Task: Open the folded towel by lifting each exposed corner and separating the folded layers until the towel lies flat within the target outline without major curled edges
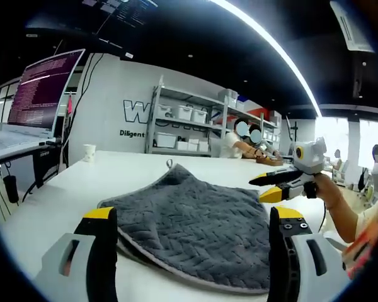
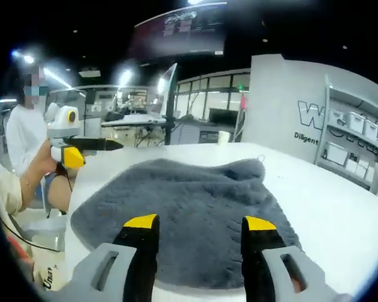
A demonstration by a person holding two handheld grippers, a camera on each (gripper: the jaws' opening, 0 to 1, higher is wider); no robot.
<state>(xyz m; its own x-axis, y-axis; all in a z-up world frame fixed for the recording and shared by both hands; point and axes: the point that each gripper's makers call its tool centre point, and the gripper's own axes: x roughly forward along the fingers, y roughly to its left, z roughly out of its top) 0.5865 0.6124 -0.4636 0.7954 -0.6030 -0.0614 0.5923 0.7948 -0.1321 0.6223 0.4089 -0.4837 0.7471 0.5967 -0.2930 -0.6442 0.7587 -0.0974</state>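
While both grippers hung above the white table [image 1: 63,189], the grey towel [image 1: 195,220] lay on it between them, apart from either tool. In the left gripper view the left gripper [image 1: 192,220] had its jaws spread wide, nothing between them, the towel's near edge just ahead. The right gripper [image 1: 288,178] entered that view from the right, held in a hand [image 1: 331,192], its dark jaws close together and empty; whether fully closed could not be told there. In the right gripper view the right gripper [image 2: 198,223] showed its own jaws parted over the towel [image 2: 189,207], gripping nothing, and the left gripper [image 2: 82,148] appeared at the left above the table edge [image 2: 340,220].

Towel state: mostly spread into one broad sheet. A second layer edge showed along the near hem in the left gripper view, so some doubling probably remained there. The far corner with the small hanging loop [image 1: 169,164] was peaked upward, not flat. No target outline could be made out on the table.

Judgement: unfolding largely done. Remaining: separate the near layered edge, flatten the raised far corner, check curled hems, confirm placement against the outline.
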